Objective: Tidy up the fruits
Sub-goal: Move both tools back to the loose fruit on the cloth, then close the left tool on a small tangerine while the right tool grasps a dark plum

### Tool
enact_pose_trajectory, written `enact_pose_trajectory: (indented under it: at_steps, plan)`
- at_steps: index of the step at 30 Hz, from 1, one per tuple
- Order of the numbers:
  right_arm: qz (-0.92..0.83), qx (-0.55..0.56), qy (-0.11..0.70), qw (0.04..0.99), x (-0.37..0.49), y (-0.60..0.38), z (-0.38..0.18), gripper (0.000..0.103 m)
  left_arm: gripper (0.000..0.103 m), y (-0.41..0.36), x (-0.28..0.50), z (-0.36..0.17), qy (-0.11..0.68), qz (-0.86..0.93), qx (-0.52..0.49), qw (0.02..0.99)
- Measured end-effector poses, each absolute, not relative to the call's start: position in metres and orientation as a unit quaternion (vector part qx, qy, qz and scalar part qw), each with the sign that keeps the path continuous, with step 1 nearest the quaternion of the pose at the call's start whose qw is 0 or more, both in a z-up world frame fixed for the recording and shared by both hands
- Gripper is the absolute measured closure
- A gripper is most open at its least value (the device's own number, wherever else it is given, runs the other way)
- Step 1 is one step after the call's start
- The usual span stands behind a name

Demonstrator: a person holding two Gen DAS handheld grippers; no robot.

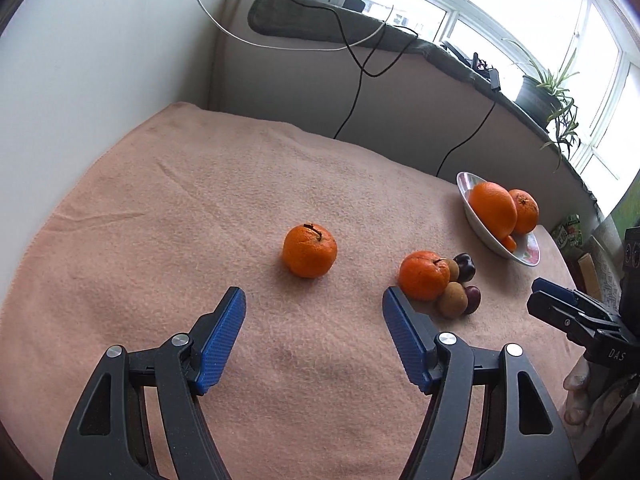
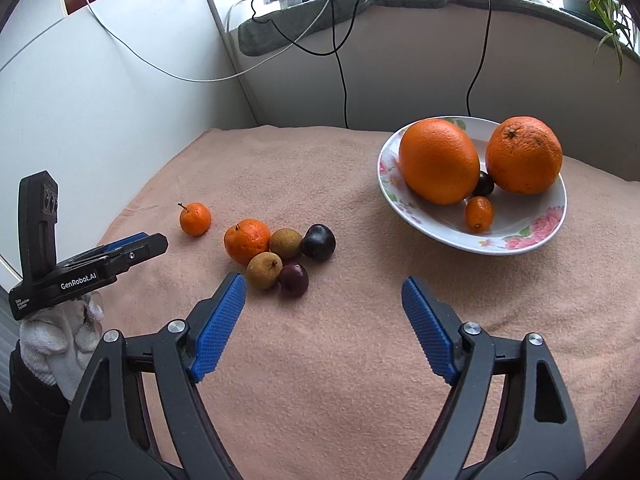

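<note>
A peach-coloured terry towel (image 1: 200, 208) covers the work surface, set in a corner between a white wall and a low grey ledge under a bright window, with black and white cables (image 2: 340, 80) trailing down from the ledge and a potted green plant (image 1: 548, 96) on the sill.

The left gripper (image 1: 314, 306) hangs over the towel with its blue ribbed pads spread apart and nothing between them. Just ahead of it, between the pad tips, sits a lone small orange mandarin with a stem (image 1: 309, 251). Ahead and to its right lies a cluster: a second orange mandarin (image 1: 424, 276), touching two tan round longans (image 1: 452, 299) and two dark purple plums (image 1: 465, 267). Farther right stands a white floral-rimmed porcelain bowl (image 1: 468, 184).

The right gripper (image 2: 324, 294) is likewise open and empty above bare towel. The cluster lies just ahead of its left pad, and the bowl lies ahead to its right.

From the left wrist the bowl is seen edge-on, showing two large oranges (image 1: 493, 209) and only a sliver of a smaller orange fruit. The right wrist looks into it and reveals a small oval orange kumquat (image 2: 479, 214) and a dark plum (image 2: 484, 184) wedged between the oranges. The right view also shows a white-gloved hand (image 2: 60, 344) holding the left gripper; the left view shows only bare fingertips (image 1: 576, 392) below the right gripper at the frame's edge.
</note>
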State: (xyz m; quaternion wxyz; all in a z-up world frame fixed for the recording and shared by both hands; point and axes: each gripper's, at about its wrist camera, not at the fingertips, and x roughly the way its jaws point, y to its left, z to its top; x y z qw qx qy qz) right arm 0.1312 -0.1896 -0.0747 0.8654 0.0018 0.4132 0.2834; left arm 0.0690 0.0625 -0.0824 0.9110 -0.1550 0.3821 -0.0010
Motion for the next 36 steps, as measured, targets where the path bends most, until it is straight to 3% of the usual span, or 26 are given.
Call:
enact_pose_trajectory:
  at_steps: [5,14,30,36]
  plan:
    - [0.296,-0.018,0.427,0.854,0.136,-0.176,-0.082,0.045,0.045,0.064,0.079,-0.084,0.387,-0.004,-0.156,0.909]
    - [0.309,-0.029,0.447,0.839,0.149,-0.161,-0.097,0.061,0.051,0.064,0.096,-0.09,0.395,-0.011,-0.158,0.905]
    - [0.323,-0.031,0.457,0.828,0.158,-0.149,-0.106,0.072,0.058,0.068,0.116,-0.104,0.415,-0.01,-0.162,0.895]
    - [0.329,-0.035,0.454,0.827,0.157,-0.145,-0.106,0.08,0.066,0.067,0.122,-0.104,0.416,-0.007,-0.155,0.896]
